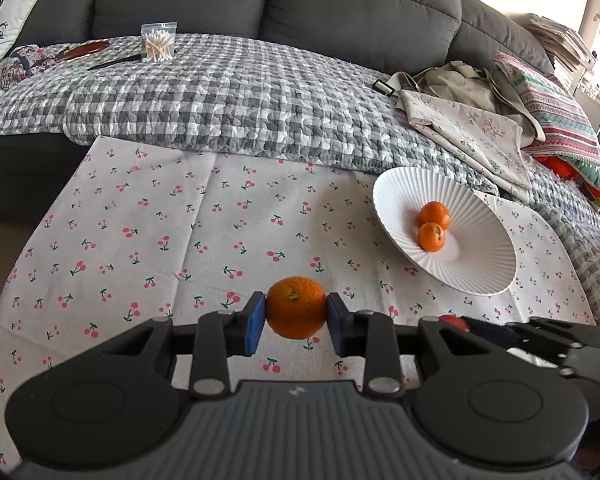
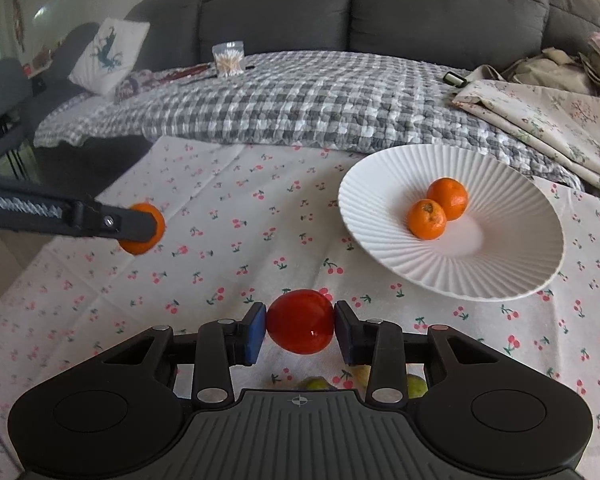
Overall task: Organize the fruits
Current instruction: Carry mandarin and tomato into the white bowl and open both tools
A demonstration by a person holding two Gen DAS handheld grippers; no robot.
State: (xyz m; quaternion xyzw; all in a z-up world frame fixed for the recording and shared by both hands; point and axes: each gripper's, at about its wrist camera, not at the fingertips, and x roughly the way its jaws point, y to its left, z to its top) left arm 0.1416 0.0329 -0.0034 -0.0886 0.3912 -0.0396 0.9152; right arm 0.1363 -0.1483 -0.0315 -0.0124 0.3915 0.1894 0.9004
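- Left wrist view: my left gripper has its fingers pinching an orange mandarin by its sides, blue pads flush on both. It sits centred between the tips and looks lifted off the cherry-print cloth.
- White ribbed plate is ahead and to the right, well apart, with two mandarins touching in the dip.
- Risk: pinch is on a round skin, so a fast swing could roll it out. Dropping it onto the two already there could knock one over the shallow rim.
- Right wrist view: my right gripper fingers pinch a glossy red fruit, also centred. Smooth skin, so a slip is more likely here.
- Green and yellow fruit lie just under the fingers, mostly hidden.
- Both loads heading for one plate risks a collision; go one at a time.
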